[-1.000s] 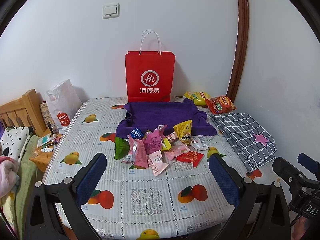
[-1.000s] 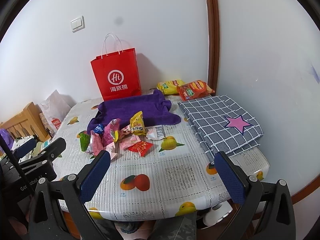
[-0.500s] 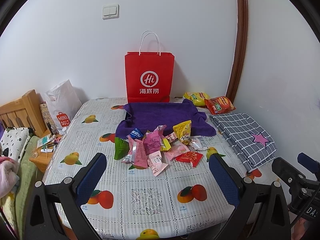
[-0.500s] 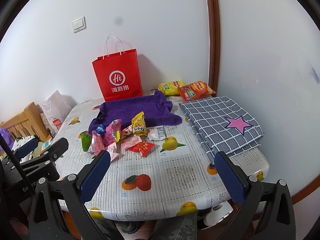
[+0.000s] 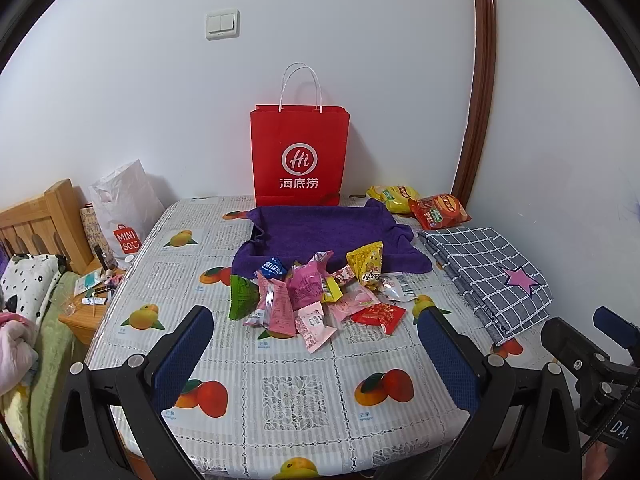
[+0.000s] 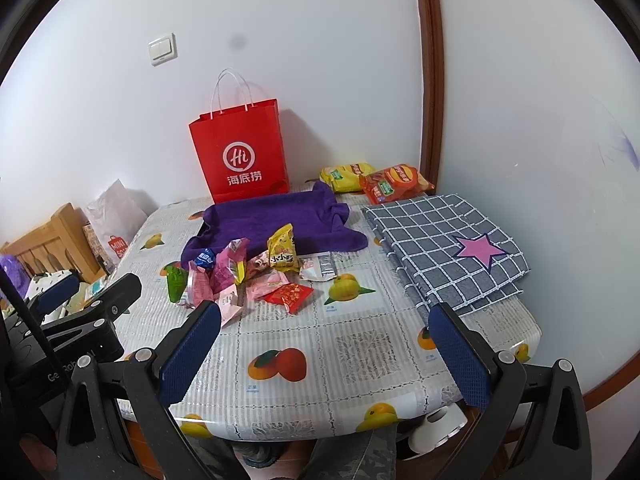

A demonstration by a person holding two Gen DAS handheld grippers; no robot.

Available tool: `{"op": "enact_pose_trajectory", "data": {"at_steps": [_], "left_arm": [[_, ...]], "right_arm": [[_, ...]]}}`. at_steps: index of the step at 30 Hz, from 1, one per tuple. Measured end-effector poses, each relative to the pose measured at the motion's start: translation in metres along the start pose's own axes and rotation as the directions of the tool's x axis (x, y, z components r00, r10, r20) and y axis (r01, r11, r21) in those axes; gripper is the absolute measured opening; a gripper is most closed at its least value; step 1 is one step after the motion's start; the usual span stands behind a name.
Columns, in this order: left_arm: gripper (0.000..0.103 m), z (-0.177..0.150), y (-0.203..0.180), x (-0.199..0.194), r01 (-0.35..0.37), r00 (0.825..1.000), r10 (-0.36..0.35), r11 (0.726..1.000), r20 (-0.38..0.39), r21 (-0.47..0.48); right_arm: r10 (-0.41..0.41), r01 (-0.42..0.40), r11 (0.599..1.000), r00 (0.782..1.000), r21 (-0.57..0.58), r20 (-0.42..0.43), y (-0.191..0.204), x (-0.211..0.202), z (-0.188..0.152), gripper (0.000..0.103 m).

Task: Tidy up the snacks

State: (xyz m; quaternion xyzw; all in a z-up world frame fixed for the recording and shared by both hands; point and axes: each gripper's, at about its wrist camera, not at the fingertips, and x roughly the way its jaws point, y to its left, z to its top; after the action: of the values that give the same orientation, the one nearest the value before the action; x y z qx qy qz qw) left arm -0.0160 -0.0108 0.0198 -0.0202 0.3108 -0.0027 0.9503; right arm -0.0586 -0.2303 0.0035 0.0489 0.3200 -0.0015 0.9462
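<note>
I see both my left tongs (image 5: pixel 316 342) and right tongs (image 6: pixel 326 330) spread wide, holding nothing, above the surface (image 5: pixel 296 396); the snack pile (image 5: pixel 316 292) lies against the purple towel (image 5: pixel 320 234).

The left tool (image 5: pixel 316 344) and right tool (image 6: pixel 324 340) are held level, jaws spread wide, nothing gripped.

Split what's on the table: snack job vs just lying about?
Job: snack pile; purple tray; yellow chip bag; red chip bag; likely the red bag.

Lying about: checked cloth; white Miniso bag; bedside clutter; light switch.
</note>
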Motion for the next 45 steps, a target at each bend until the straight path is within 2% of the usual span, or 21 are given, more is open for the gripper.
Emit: {"op": "enact_pose_trajectory", "data": {"at_steps": [31, 38, 45], "left_arm": [[0.103, 0.004, 0.000, -0.001, -0.001, 1.000, 0.001, 1.000, 0.003, 0.002], [0.103, 0.006, 0.003, 0.007, -0.002, 1.000, 0.002, 1.000, 0.000, 0.001], [0.103, -0.001, 0.012, 0.036, -0.016, 0.999, 0.016, 1.000, -0.036, 0.001]], "right_arm": [[0.013, -0.013, 1.000, 1.000, -0.014, 0.010, 0.009, -0.003, 0.000, 0.102], [0.025, -0.025, 1.000, 1.000, 0.000, -0.012, 0.008, 0.012, 0.001, 0.102], [0.023, -0.022, 0.999, 0.997, 0.024, -0.070, 0.008, 0.047, -0.002, 0.102]]}}
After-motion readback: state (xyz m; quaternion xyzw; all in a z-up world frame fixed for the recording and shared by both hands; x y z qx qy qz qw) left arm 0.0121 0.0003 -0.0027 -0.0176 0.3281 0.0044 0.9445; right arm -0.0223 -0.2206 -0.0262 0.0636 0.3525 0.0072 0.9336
